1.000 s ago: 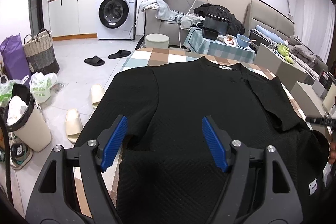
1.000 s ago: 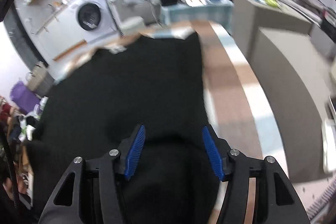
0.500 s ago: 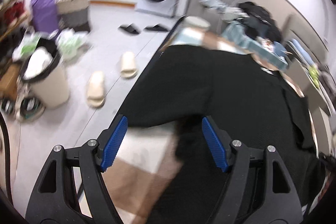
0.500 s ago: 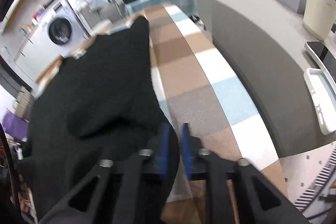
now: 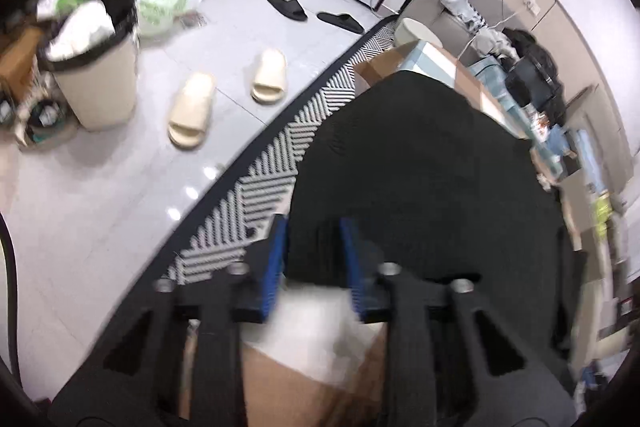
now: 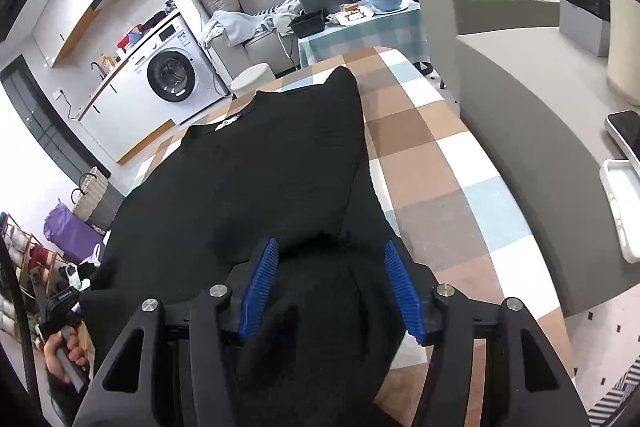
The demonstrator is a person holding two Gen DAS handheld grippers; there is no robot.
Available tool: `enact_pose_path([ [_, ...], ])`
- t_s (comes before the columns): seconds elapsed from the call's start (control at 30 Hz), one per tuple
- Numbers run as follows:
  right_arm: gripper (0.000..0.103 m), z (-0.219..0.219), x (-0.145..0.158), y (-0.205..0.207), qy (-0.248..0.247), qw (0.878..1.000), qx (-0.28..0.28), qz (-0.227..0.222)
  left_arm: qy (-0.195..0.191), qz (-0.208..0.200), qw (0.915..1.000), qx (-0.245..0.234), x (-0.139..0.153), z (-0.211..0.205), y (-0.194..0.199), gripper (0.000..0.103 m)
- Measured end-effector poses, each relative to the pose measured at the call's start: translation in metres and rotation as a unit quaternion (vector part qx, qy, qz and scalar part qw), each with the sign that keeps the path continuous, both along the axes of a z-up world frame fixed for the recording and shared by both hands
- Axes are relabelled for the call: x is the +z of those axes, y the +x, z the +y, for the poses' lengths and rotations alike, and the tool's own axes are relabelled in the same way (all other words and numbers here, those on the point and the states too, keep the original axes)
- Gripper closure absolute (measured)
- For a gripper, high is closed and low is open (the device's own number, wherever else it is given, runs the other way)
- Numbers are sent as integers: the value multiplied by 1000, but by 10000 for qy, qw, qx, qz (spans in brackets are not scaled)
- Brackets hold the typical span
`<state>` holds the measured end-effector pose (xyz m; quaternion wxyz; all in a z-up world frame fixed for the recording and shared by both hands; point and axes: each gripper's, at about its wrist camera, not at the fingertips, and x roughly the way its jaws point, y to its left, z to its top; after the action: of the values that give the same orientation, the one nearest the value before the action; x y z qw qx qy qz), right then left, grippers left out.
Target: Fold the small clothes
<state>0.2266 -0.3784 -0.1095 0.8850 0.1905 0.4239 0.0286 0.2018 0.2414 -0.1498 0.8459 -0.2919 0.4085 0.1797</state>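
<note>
A black knit shirt (image 6: 260, 167) lies spread on the checked table (image 6: 440, 163), its collar label toward the far end. It also shows in the left wrist view (image 5: 420, 167). My left gripper (image 5: 314, 247) sits at the shirt's left edge, its blue pads narrowed around a fold of the black fabric. My right gripper (image 6: 326, 267) is open over the shirt's near right part, with black fabric bunched between and under the pads. The right sleeve lies folded inward over the body.
A striped rug (image 5: 260, 179) and tiled floor lie left of the table, with slippers (image 5: 192, 111) and a bin (image 5: 96, 67). A grey bench (image 6: 540, 99) stands right of the table. A washing machine (image 6: 172, 75) and a cluttered side table (image 6: 360, 23) stand beyond.
My left gripper swung to the shirt's left edge and narrowed onto the fabric. My right gripper, shut half a second ago, has opened over the shirt.
</note>
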Motion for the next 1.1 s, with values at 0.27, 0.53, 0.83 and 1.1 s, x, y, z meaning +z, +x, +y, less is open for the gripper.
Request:
enact_pose_path([
  [0.27,46,-10,-2,-11,122,9996,-226,-136,1024,-496,9934,-125,56,-26,26,100],
  [0.53,46,-7,-1,-18,265,9994,-101,-198,1181,-1940,9435,-2412,149,-161,88,100],
  [0.83,43,-12,-11,-25,284,9994,-185,-102,1130,-1302,9311,-3215,117,-206,96,36],
  [1.1,43,-9,-22,-20,357,9993,-126,60,1534,-337,9522,-2620,56,-169,111,33],
])
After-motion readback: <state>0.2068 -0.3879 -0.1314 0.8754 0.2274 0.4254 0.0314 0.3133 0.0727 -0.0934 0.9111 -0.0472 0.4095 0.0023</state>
